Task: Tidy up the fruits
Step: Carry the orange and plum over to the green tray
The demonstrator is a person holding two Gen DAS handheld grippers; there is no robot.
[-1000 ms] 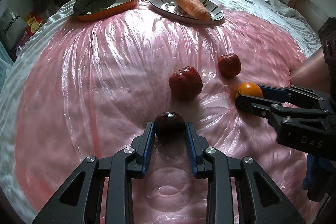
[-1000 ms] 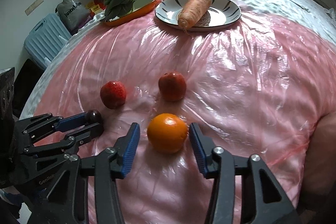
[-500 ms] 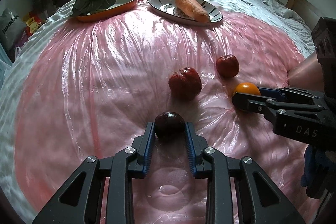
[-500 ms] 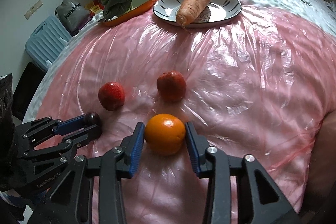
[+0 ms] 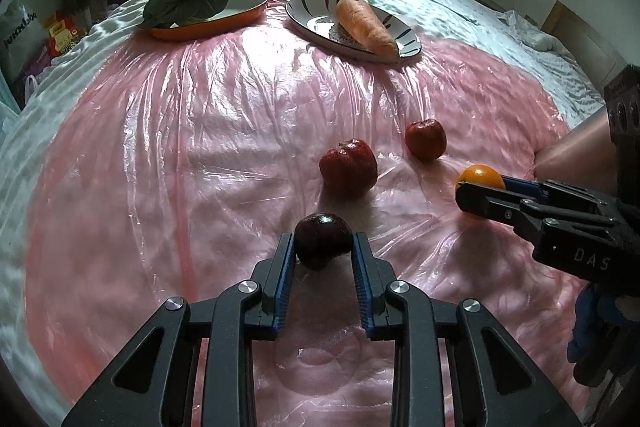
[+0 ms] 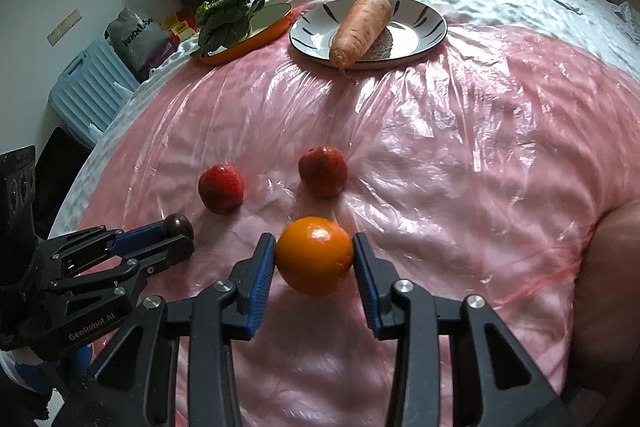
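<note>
Dark, glossy plum (image 5: 323, 239) sits clamped in the left gripper (image 5: 323, 247) over pink plastic sheeting (image 5: 200, 147), while the right gripper (image 6: 314, 259) pinches a smooth orange (image 6: 315, 255) near two red fruits (image 6: 221, 193).

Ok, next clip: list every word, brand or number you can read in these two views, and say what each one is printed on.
"DAS": white letters on the black body of the right gripper, seen from the left wrist; the rest is cut off.
"GenRobot.AI": on the black body of the left gripper, seen from the right wrist.
Dark lettering on the grey plastic bag on the floor: too blurred to read.
Nothing else carries text.
</note>
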